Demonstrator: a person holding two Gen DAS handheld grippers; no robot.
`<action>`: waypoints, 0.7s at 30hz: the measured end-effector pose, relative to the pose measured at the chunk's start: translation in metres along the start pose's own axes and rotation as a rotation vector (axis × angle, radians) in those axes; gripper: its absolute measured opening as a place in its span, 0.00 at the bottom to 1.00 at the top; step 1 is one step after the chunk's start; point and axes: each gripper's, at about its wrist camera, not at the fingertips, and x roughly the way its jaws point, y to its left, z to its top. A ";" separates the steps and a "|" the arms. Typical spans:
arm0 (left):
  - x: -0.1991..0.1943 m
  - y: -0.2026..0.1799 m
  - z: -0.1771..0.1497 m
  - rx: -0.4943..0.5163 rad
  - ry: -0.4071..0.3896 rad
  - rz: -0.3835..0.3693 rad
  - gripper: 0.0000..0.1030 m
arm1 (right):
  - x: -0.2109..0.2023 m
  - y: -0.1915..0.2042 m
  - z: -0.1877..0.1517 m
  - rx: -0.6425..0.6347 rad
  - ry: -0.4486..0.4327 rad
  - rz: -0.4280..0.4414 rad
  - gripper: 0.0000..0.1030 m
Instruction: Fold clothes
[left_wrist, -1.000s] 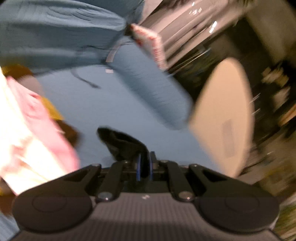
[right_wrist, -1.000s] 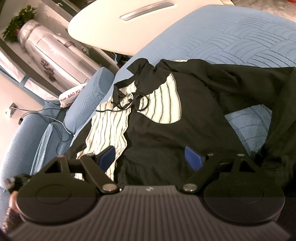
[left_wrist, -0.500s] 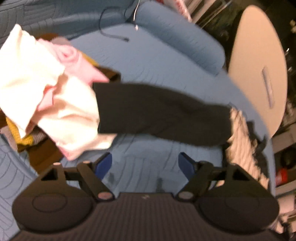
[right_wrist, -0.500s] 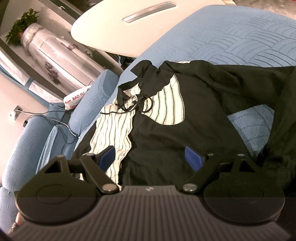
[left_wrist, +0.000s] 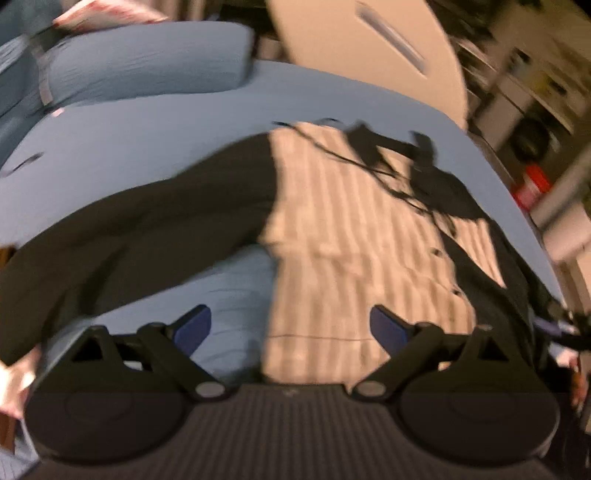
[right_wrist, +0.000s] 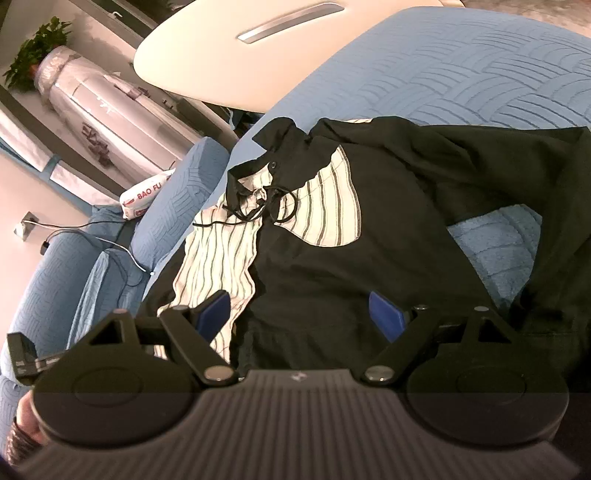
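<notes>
A black hooded jacket with a white striped lining (right_wrist: 332, 236) lies spread on the blue quilted sofa (right_wrist: 461, 74). In the left wrist view, which is blurred, its striped lining (left_wrist: 351, 240) faces up and a black sleeve (left_wrist: 147, 229) stretches to the left. My left gripper (left_wrist: 290, 326) is open and empty just above the lining's near edge. My right gripper (right_wrist: 299, 314) is open and empty over the jacket's black front panel. The drawstring (right_wrist: 258, 206) lies by the collar.
A round cream table (right_wrist: 258, 48) stands behind the sofa. A blue cushion (left_wrist: 147, 59) and a white printed bag (right_wrist: 144, 195) sit at the sofa's back. A cable (right_wrist: 92, 236) trails over the armrest. A dark object (right_wrist: 22, 356) lies at the lower left.
My left gripper let go of the black sleeve, opened, and swung right from the pile of pink and white clothes to the jacket's striped lining. My right gripper has crept slightly forward.
</notes>
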 end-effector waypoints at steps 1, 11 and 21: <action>0.002 -0.008 -0.001 0.019 0.004 0.006 0.91 | 0.000 0.000 0.000 0.002 0.000 -0.001 0.82; 0.079 -0.056 0.000 0.160 0.158 0.105 0.99 | 0.004 0.000 -0.004 -0.014 0.007 -0.073 0.82; 0.119 -0.070 -0.022 0.254 0.259 0.190 0.99 | 0.015 -0.002 -0.005 -0.022 0.061 -0.158 0.82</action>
